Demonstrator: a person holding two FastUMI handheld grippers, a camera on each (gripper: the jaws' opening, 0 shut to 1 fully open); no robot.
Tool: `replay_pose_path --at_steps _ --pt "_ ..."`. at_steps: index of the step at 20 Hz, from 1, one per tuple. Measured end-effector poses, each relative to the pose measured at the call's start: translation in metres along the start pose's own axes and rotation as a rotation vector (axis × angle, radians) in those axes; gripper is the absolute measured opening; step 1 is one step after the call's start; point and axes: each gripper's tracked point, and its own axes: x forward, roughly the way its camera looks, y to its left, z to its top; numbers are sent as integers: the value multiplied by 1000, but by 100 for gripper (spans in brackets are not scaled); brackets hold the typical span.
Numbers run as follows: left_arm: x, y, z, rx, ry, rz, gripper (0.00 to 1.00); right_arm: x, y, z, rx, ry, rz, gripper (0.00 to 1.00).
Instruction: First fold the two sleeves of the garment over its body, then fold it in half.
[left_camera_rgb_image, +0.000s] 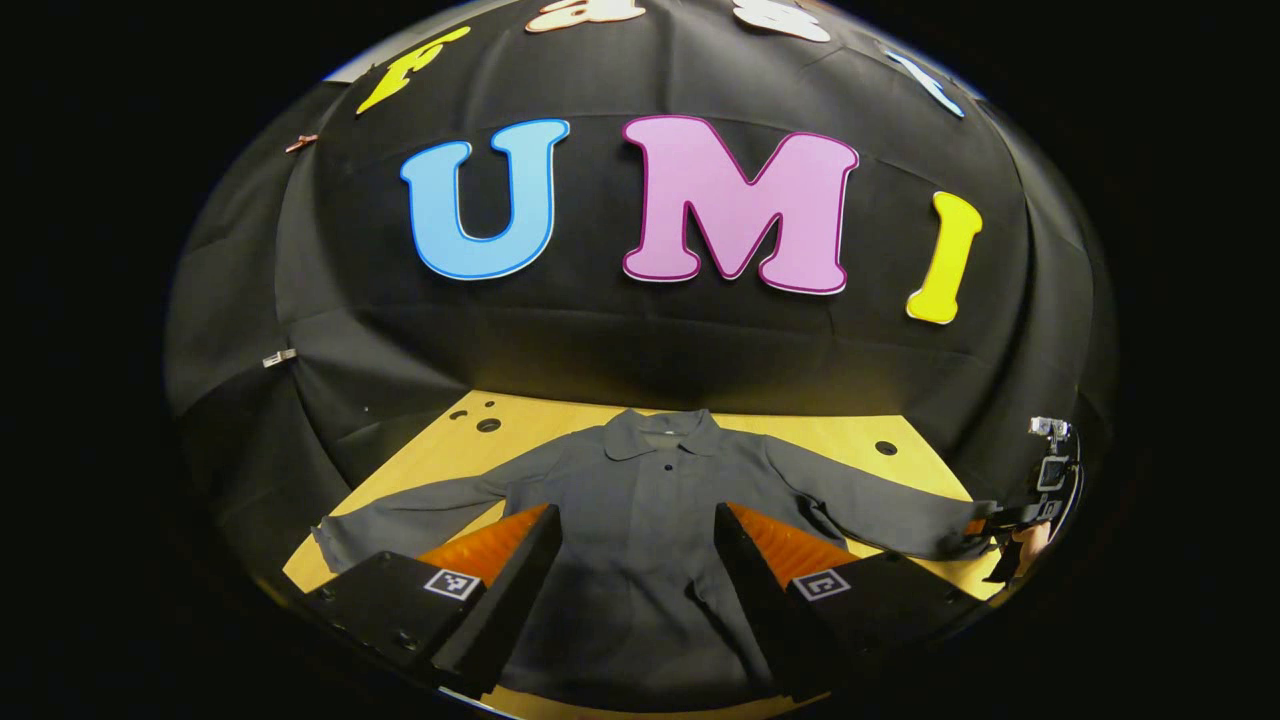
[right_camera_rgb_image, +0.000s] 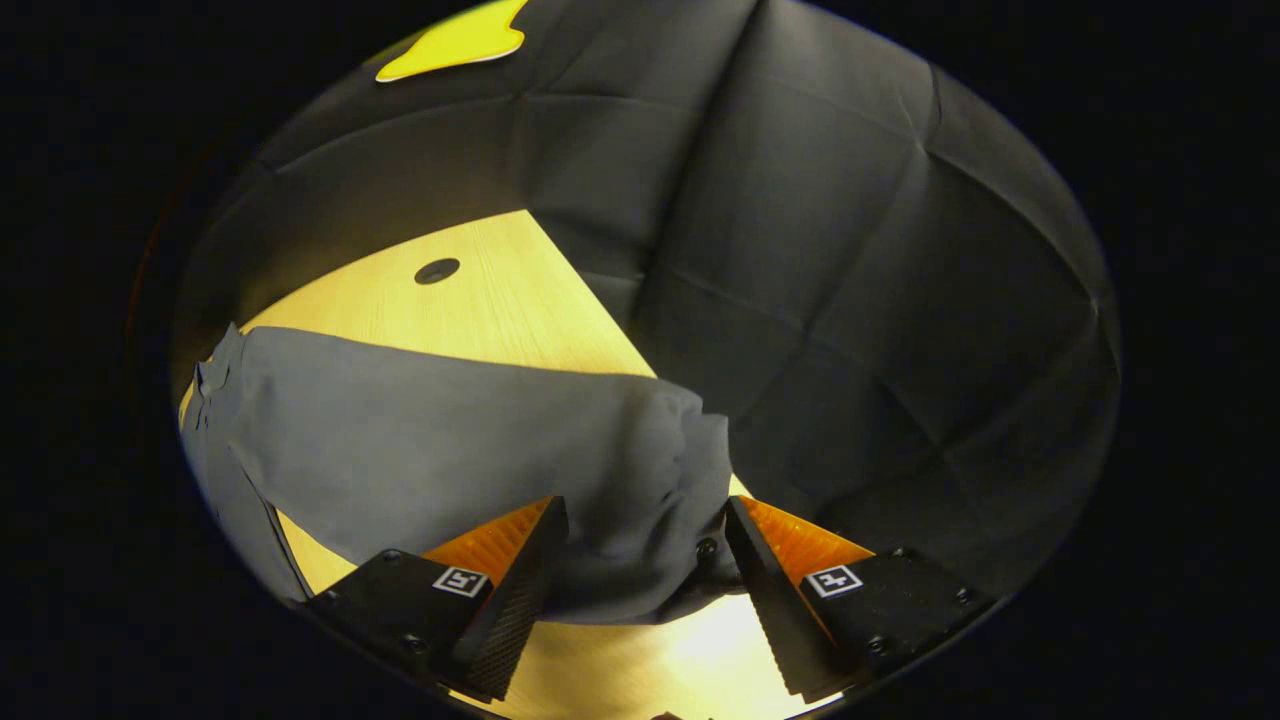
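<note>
Left gripper view: grey shirt (left_camera_rgb_image: 650, 500) lies flat, collar away, on the wooden table (left_camera_rgb_image: 470, 440), both sleeves spread. Left gripper (left_camera_rgb_image: 632, 560) hangs over its body, fingers apart, grasping nothing. Right gripper view: right gripper (right_camera_rgb_image: 640, 570) straddles the sleeve cuff (right_camera_rgb_image: 650, 480), fingers spread, not clamped.

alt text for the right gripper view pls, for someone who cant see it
The right gripper is open, its two fingers on either side of the cuff end of a grey garment sleeve. The sleeve stretches away to the left across a light wooden table, which has a small round hole.
</note>
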Motion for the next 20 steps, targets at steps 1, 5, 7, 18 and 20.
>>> replay_pose_path --at_steps 1,5,7,18,20 --pt "-1 2 0 -3 2 6 97 2 1 -7 10 22 4 99" --pt "-1 3 -2 -8 4 18 97 5 10 -5 65 28 60 96" --pt "-1 3 -4 -6 7 22 97 7 19 -4 60 28 84 77" --pt "-13 26 -13 -40 23 43 97 -16 55 16 -145 -38 181 6" --pt "-15 37 -14 -65 29 47 97 -31 63 24 -196 -63 198 6"
